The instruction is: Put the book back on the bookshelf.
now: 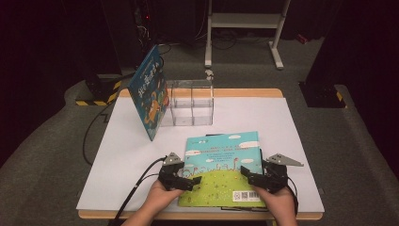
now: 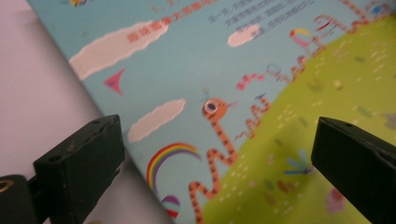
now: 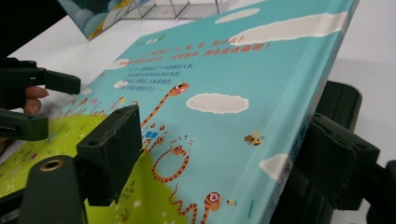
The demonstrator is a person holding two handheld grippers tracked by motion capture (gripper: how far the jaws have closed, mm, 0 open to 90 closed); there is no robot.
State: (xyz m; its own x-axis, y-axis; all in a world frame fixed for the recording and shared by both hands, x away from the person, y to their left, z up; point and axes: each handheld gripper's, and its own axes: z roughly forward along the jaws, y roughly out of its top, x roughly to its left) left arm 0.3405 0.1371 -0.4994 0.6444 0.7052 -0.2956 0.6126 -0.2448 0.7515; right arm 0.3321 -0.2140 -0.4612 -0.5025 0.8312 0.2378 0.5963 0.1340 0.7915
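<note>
A picture book (image 1: 221, 165) lies flat on the white table cover (image 1: 127, 155), its blue-sky and green-hill cover (image 2: 224, 60) facing up. My left gripper (image 1: 194, 181) is at the book's near left edge. Its jaws are wide open in the left gripper view (image 2: 215, 168), one over the white cover and one over the green hill. My right gripper (image 1: 245, 175) is at the near right edge, open. In the right gripper view (image 3: 224, 158) one jaw is over the book (image 3: 224, 60) and the other outside and below its thick edge. The left gripper (image 3: 56, 105) shows across the book.
A second blue book (image 1: 149, 92) leans upright against a clear plastic box (image 1: 190, 101) at the back of the table; both show far off (image 3: 93, 18) (image 3: 187, 7). The table's front edge runs just behind my hands. A white metal stand (image 1: 244, 21) is on the floor beyond.
</note>
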